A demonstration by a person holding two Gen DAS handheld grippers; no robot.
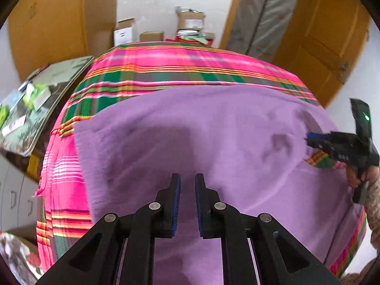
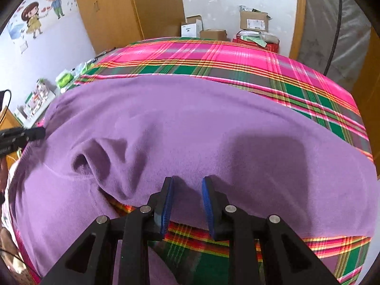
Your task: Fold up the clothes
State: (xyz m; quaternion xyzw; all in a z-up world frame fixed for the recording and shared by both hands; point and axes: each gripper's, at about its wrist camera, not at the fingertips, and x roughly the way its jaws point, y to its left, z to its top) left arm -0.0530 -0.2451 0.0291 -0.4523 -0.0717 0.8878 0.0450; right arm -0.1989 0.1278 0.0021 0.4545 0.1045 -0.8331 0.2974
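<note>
A purple garment [image 1: 213,130] [image 2: 190,118] lies spread over a pink and green plaid bedcover [image 1: 190,66] [image 2: 213,57]. My left gripper [image 1: 187,180] hangs over the garment's near part, open by a narrow gap with purple cloth showing between the pads. It also shows at the left edge of the right wrist view as the left gripper [image 2: 41,133] by the garment's left side. My right gripper [image 2: 187,182] is open above the garment's near edge, where plaid shows below. A raised fold [image 2: 95,159] sits just left of it. In the left wrist view the right gripper [image 1: 308,140] is at the garment's right edge.
Cardboard boxes [image 1: 190,21] [image 2: 254,21] stand beyond the bed's far end. A wooden wardrobe [image 1: 47,23] is at the left, a door [image 1: 327,35] at the right, with a grey mattress [image 1: 261,11] leaning between. A cluttered board [image 1: 35,99] lies left of the bed. A hand in a knitted sleeve [image 1: 372,201] holds the right gripper.
</note>
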